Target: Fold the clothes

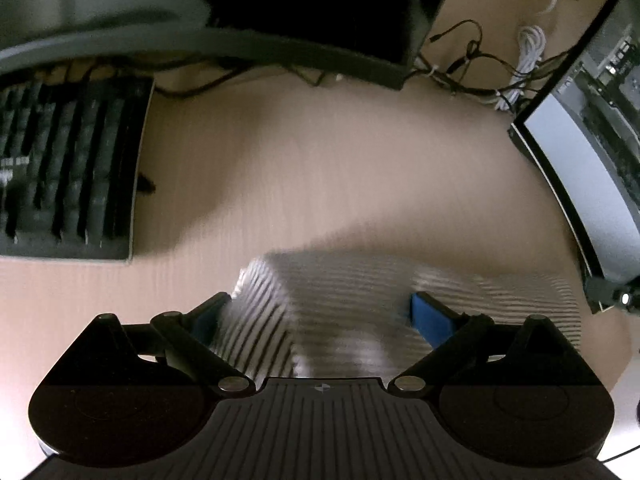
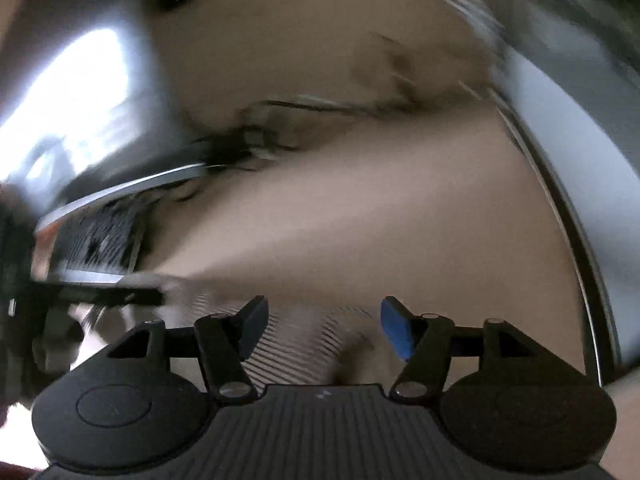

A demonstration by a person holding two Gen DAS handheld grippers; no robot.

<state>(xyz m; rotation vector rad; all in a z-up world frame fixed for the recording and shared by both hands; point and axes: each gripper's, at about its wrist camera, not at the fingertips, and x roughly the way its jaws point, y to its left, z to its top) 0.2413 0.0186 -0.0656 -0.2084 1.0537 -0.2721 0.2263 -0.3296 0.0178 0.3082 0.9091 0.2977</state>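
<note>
A grey-and-white striped garment [image 1: 352, 292] lies bunched on the light wooden desk [image 1: 320, 168]. In the left wrist view my left gripper [image 1: 320, 300] hovers over it with its jaws wide apart. The cloth fills the gap between the blue pads and runs on under the right finger [image 1: 430, 318], and neither pad presses on it. The right wrist view is heavily blurred. There my right gripper [image 2: 323, 306] stands open just above the same striped cloth [image 2: 296, 344], with nothing pinched between its fingers.
A black keyboard [image 1: 68, 168] lies at the left, and a dark monitor foot [image 1: 280, 48] stands behind. Tangled cables [image 1: 472, 68] run at the back right. A white-sided case [image 1: 580, 168] borders the right. A dark blurred shape [image 2: 100, 296] lies left of my right gripper.
</note>
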